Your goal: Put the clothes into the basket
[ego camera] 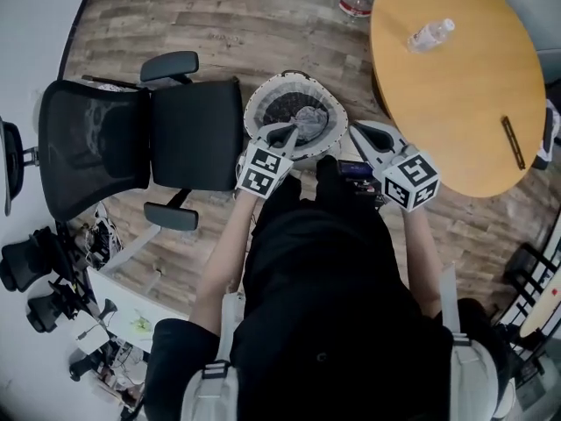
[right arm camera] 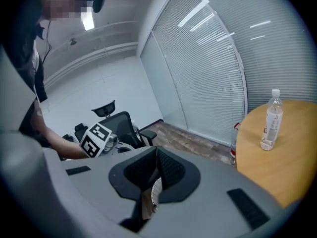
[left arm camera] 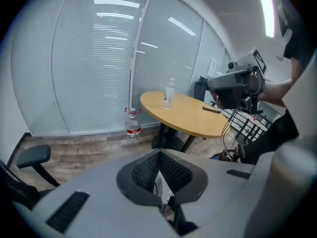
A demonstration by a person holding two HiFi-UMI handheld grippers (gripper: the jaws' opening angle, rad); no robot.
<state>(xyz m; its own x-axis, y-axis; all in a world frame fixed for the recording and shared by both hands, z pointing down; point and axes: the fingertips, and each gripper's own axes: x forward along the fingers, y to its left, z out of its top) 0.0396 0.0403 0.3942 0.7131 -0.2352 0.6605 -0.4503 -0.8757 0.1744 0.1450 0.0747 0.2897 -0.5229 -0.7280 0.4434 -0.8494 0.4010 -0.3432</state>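
Clothes [ego camera: 306,119] sit in basket [ego camera: 259,99], none seen outside; left tongs [ego camera: 288,132] and right tongs [ego camera: 356,131] clenched, empty, so task looks done.

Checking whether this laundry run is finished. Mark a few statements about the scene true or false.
1. The basket holds clothes. True.
2. The left gripper holds a garment. False: its jaws are shut with nothing between them.
3. A bottle stands on the round table. True.
4. A garment lies on the black chair. False: nothing lies on its seat.
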